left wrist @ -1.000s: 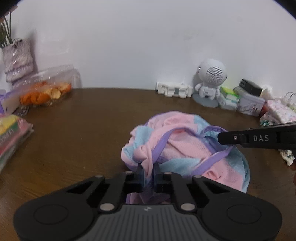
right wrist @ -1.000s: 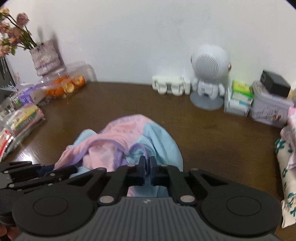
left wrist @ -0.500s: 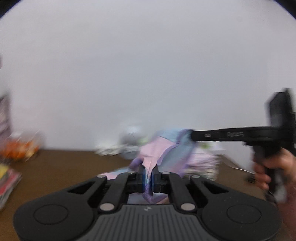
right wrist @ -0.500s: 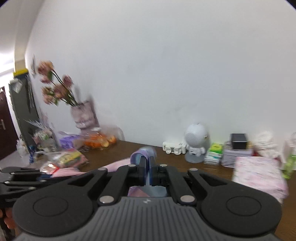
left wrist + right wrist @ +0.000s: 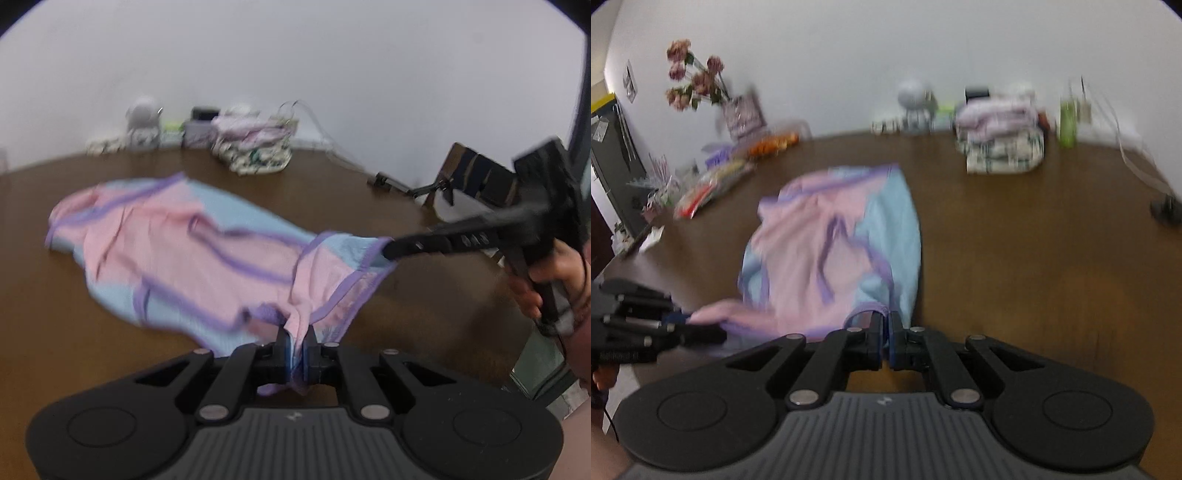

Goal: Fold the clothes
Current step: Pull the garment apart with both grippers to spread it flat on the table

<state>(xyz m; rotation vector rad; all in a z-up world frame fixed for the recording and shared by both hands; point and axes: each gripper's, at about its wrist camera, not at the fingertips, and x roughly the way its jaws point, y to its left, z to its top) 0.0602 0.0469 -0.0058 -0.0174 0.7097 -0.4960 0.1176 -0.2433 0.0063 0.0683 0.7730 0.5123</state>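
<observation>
A pink and light-blue garment (image 5: 192, 254) with purple trim lies stretched out across the brown table (image 5: 369, 221). My left gripper (image 5: 296, 347) is shut on a pink bunch of its near edge. My right gripper (image 5: 887, 328) is shut on the purple-trimmed hem of the same garment (image 5: 834, 243). In the left wrist view the right gripper (image 5: 388, 253) reaches in from the right, pinching a blue corner, with a hand around its handle. The right wrist view has the left gripper (image 5: 720, 332) at the lower left, holding pink cloth. The near edge hangs lifted between the two grips.
A stack of folded clothes (image 5: 1001, 136) sits at the back of the table near a white robot figure (image 5: 916, 99) and a green bottle (image 5: 1067, 122). Flowers in a vase (image 5: 738, 107), snack packs (image 5: 713, 184) and oranges line the left. A phone stand (image 5: 476, 177) is at the right.
Both grippers swung back toward the near edge with the garment. It went from a crumpled heap, through a lift into the air, to lying spread out on the table.
</observation>
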